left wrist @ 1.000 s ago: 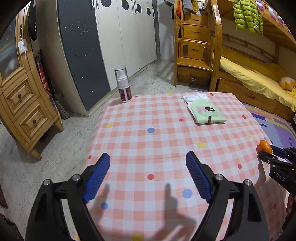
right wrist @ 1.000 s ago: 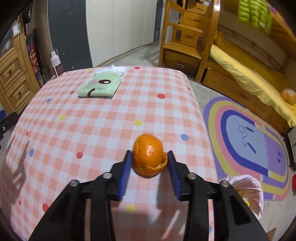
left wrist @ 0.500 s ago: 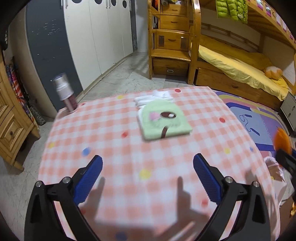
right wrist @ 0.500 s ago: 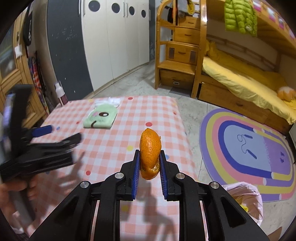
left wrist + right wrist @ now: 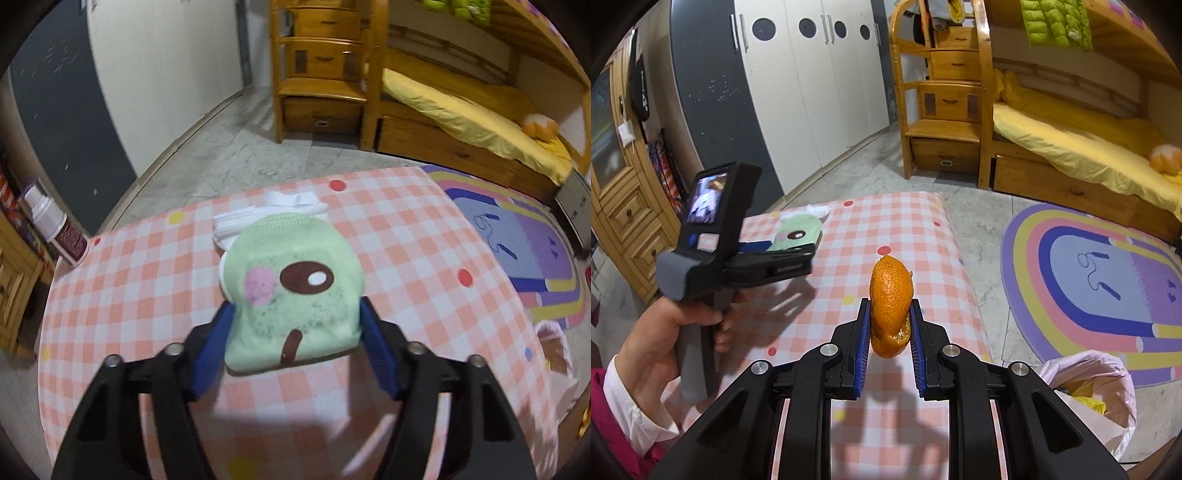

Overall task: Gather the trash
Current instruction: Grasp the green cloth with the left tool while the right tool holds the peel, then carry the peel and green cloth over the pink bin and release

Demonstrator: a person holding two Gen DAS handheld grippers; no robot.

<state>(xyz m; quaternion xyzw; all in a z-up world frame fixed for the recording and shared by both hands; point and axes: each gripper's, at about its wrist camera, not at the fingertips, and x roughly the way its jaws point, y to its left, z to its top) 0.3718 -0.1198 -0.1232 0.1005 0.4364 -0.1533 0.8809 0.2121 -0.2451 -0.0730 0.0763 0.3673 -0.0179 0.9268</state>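
While my right tool [image 5: 888,332] grips the peel [image 5: 891,301] above the tabletop [image 5: 886,229], my left tool [image 5: 295,325] sits half open around the green pouch [image 5: 291,291], near the bag [image 5: 1108,387].

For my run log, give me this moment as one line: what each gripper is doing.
left gripper: straddling green cloth pouch, grip unclear | right gripper: shut on orange peel, lifted | pink trash bag: floor, lower right

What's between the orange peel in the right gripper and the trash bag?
Nothing visible. The right gripper holds the orange peel above the table's edge; the pink trash bag sits open on the floor to its lower right, with open space between. The left gripper is off to the left.
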